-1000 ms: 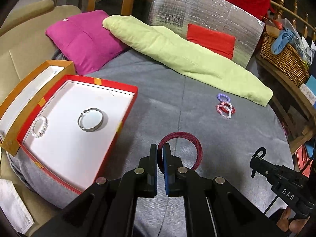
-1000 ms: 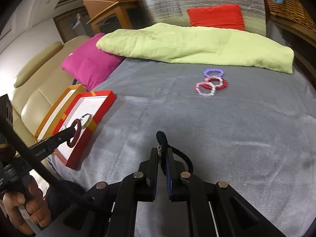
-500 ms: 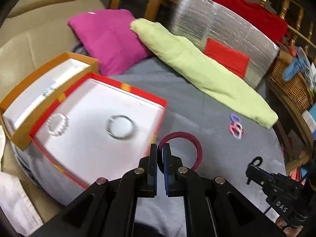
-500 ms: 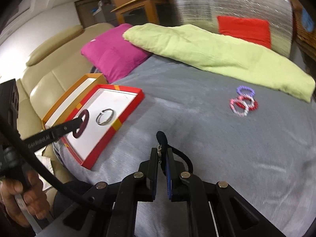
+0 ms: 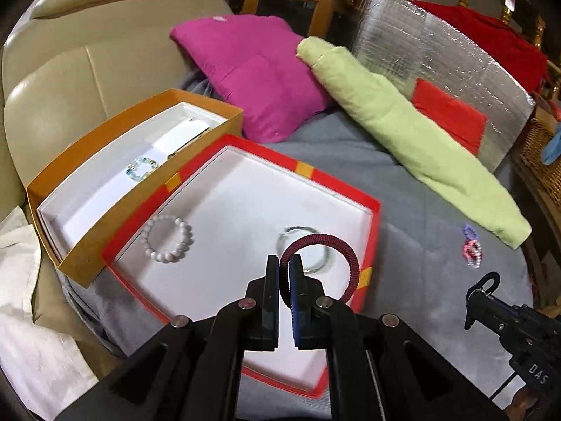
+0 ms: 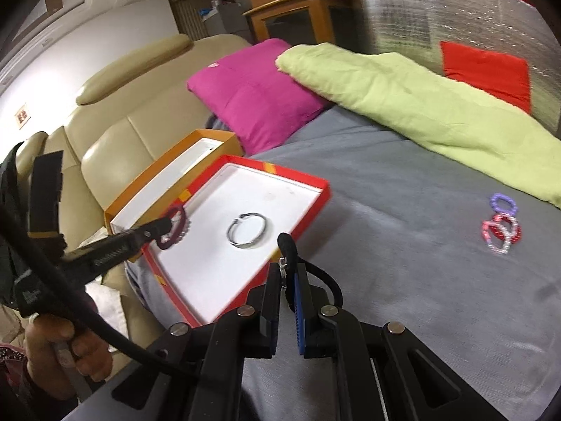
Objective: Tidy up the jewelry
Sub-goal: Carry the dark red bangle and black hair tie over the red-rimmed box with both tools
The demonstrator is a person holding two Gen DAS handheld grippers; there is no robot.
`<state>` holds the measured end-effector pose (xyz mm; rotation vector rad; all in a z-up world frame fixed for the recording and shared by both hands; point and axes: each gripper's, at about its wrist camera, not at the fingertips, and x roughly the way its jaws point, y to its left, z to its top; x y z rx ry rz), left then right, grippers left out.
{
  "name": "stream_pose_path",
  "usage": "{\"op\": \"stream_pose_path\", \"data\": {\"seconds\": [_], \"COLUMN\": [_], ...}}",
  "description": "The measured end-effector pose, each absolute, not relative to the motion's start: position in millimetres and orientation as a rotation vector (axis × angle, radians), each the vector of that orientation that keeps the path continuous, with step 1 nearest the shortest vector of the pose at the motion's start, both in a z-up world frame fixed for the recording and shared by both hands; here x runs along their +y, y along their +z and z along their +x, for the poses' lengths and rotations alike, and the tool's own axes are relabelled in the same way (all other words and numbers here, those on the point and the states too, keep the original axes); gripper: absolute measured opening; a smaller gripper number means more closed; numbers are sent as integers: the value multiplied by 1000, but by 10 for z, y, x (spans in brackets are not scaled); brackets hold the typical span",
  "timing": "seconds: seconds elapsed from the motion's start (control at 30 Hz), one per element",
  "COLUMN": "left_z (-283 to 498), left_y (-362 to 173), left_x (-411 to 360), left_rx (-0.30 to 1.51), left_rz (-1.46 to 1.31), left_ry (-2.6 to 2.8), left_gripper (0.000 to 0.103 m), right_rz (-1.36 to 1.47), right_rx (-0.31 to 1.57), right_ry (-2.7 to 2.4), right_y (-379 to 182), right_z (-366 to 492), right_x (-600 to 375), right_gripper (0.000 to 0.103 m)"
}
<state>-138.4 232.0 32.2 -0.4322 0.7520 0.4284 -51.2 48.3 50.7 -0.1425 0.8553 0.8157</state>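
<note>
Two bracelets are held at once. The maroon bangle [image 5: 320, 266] is pinched by the nearly closed left gripper [image 5: 284, 270] at lower centre of the left view, above the red tray [image 5: 371, 245], overlapping the silver bangle [image 5: 304, 252] lying inside. A white bead bracelet [image 5: 169, 240] lies left of it in the tray, and a pale blue one [image 5: 141, 168] sits in the orange box [image 5: 101, 245] at upper left. The right gripper [image 6: 288, 273] is clamped on a black cord bracelet [image 6: 291, 256] near the tray's edge. Three more bead bracelets [image 6: 501, 224] rest on the grey blanket [image 6: 403, 245] at right, below the green pillow [image 6: 420, 105].
</note>
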Motion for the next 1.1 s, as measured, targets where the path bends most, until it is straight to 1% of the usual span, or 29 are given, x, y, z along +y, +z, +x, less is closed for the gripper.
{"op": "stream_pose_path", "data": {"seconds": [0.3, 0.7, 1.1], "left_z": [-1329, -1101, -800], "left_y": [108, 62, -57], "left_x": [2598, 2891, 3154], "left_rx": [794, 801, 816], "left_rz": [-454, -456, -457], "left_ry": [469, 495, 508], "left_gripper": [6, 6, 6], "right_rz": [-141, -153, -155], "right_rx": [907, 945, 1006], "right_ry": [852, 855, 829], "right_y": [358, 263, -5], "right_z": [-380, -48, 361], "right_x": [944, 1435, 1767], "right_gripper": [8, 8, 8]}}
